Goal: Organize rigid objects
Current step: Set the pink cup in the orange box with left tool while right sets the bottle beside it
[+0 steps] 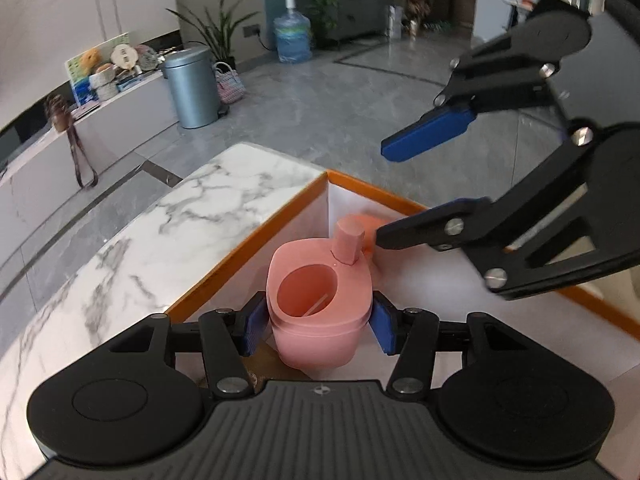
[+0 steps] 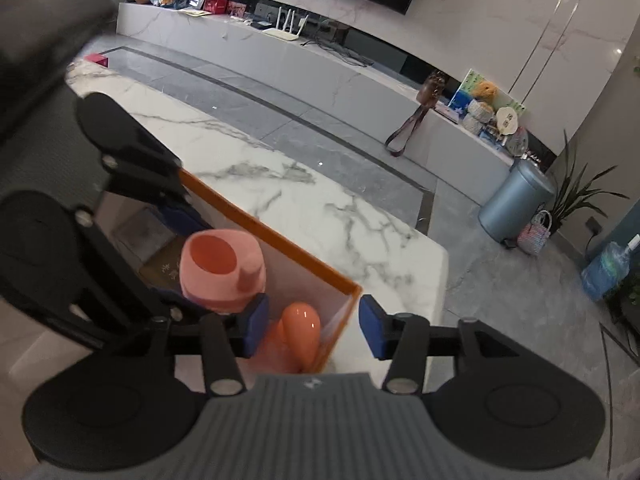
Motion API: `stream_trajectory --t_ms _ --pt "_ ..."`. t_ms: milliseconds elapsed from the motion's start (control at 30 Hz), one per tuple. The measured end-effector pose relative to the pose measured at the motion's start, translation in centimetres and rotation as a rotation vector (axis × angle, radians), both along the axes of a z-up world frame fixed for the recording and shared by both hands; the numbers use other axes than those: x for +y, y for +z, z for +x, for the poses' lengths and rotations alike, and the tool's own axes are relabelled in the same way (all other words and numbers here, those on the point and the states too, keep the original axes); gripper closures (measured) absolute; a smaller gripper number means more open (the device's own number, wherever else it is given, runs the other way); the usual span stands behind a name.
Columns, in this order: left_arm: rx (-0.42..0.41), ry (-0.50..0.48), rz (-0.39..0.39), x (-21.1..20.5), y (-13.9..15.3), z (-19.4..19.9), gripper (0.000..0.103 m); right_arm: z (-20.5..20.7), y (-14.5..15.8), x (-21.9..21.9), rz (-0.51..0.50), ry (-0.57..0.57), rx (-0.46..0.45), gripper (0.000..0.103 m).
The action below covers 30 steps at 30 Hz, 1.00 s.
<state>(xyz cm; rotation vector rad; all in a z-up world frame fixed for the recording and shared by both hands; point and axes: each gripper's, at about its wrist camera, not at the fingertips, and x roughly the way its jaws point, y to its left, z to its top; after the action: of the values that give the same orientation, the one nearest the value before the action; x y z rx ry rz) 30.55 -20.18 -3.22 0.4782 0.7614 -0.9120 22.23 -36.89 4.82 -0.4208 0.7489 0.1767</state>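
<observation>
Marble table, orange-rimmed box (corner crowded), orange object beside pink cup

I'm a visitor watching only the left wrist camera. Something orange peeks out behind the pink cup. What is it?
Observer: The right wrist view shows a glossy, rounded orange object lying in the corner of the orange-rimmed box.
Operator: Is the other claw squeezing it?
Observer: No. The right gripper is open, and the object lies ungripped between its spread pads.
Operator: Anything else on the table?
Observer: A small pink box sits at the far end of the marble table.
</observation>
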Motion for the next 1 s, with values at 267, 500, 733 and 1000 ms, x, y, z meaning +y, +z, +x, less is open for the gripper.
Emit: stream_trajectory --t_ms 267,500,733,1000 --pt "-0.072 -0.098 0.148 -2.1 -1.9 -0.6 0.041 -0.2 -0.9 -0.5 -0.004 0.002 0.009 0.052" --pt "-0.142 -0.082 0.248 -2.4 -2.5 -0.7 0.031 -0.2 -1.3 -0.4 -0.007 0.012 0.008 0.052" --pt "-0.128 -0.02 0.261 -1.7 -1.8 -1.5 0.033 -0.7 -1.6 0.1 -0.02 0.041 0.015 0.054" --pt "-0.075 0.054 0.231 -1.0 -1.6 -1.7 0.071 -1.2 -1.1 0.9 -0.013 0.095 0.055 0.09"
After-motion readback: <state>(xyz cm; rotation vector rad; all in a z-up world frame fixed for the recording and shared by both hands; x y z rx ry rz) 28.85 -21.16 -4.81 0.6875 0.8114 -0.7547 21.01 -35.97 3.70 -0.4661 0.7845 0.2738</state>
